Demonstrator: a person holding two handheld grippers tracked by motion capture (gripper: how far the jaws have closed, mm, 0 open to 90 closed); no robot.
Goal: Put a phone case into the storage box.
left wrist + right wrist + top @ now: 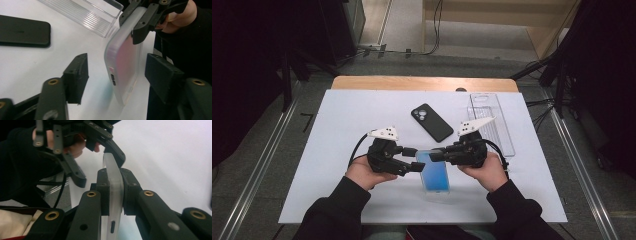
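Two grippers are meeting low in the middle of the frame: the right gripper (439, 155) is squeezing the phone (435, 173) in its frosted case to steady it, while the left gripper (411, 159) is gaping around its edge, probably to peel the case.

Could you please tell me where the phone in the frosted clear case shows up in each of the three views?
High view: the phone in the frosted case lies low at centre, between the two tools.
Left gripper view: right of centre, standing on edge.
Right gripper view: centre, edge-on, clamped in the right tool.
Shared landmark: the white table cover.
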